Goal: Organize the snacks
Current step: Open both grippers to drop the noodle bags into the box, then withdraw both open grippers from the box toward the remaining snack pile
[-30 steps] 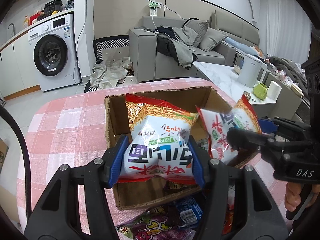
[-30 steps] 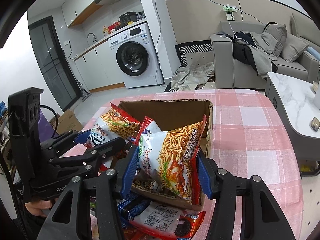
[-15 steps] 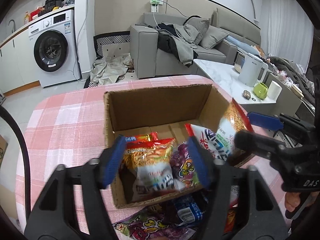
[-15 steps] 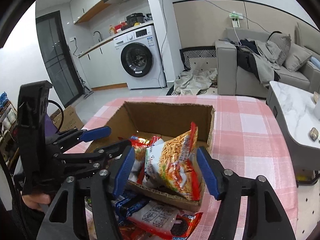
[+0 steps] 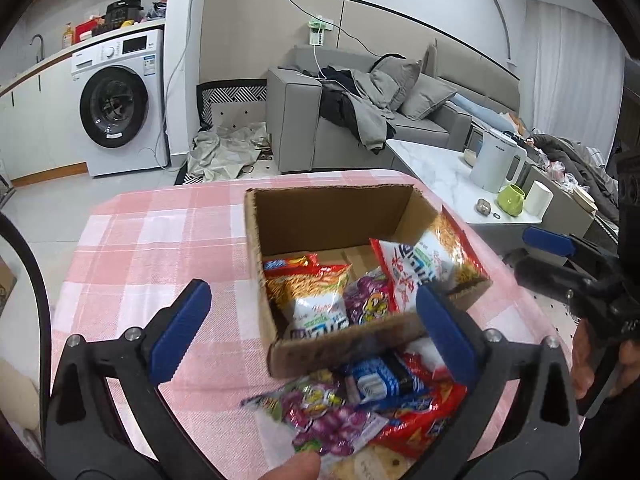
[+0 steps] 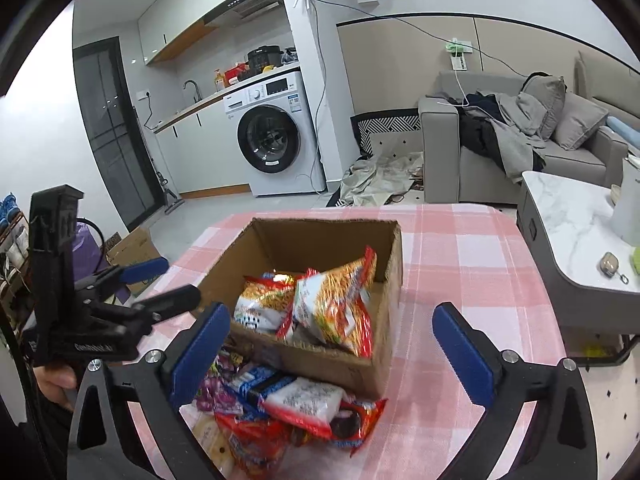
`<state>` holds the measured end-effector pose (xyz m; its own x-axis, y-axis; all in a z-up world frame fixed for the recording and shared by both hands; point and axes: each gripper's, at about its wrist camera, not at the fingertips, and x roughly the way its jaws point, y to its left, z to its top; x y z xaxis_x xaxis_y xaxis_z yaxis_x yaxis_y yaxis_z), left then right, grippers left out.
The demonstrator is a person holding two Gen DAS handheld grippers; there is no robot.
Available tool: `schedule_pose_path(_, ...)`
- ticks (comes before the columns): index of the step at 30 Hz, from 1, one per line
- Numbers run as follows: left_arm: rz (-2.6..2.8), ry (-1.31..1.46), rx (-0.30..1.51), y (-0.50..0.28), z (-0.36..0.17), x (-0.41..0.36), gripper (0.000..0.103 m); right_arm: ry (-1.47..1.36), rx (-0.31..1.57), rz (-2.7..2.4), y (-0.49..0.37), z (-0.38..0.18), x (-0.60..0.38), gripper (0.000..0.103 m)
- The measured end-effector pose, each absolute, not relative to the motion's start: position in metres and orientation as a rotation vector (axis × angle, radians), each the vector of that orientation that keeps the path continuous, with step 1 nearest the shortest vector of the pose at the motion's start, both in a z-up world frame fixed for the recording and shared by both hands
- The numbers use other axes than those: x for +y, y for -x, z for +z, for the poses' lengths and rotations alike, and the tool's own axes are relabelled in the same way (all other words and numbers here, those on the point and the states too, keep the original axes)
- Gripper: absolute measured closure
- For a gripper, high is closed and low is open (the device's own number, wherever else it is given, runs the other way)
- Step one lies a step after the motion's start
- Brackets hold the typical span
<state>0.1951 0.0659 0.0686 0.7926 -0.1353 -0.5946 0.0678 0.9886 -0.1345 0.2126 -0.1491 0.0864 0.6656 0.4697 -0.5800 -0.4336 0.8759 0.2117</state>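
An open cardboard box stands on the pink checked tablecloth. Inside lie an orange noodle bag, a purple bag and a second noodle bag leaning on the right wall. A pile of loose snacks sits in front of the box. My left gripper hovers before the box, its jaws opening wide, nothing gripped. My right gripper does the same, jaws opening with no pad touching a bag.
A white marble side table with a kettle and a green mug stands right of the table. A grey sofa and a washing machine are behind. The person's thumb shows at the bottom edge.
Both grippers held noodle bags over the box, then let them drop inside. The jaws spread wide and both grippers drew back from the box.
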Motion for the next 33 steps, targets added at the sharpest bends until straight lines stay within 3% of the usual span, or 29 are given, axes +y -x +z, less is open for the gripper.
schedule_pose_path(16,-0.073,0.128,0.674,-0.115,0.049,0.085,0.001,-0.072,0.733,0.498,-0.161,0.052,-0.167,0.0)
schedule_pose_path(33,-0.063,0.136,0.795,-0.108,0.002,0.075,0.001,-0.091,0.84,0.532,-0.147,0.003,-0.15,0.0)
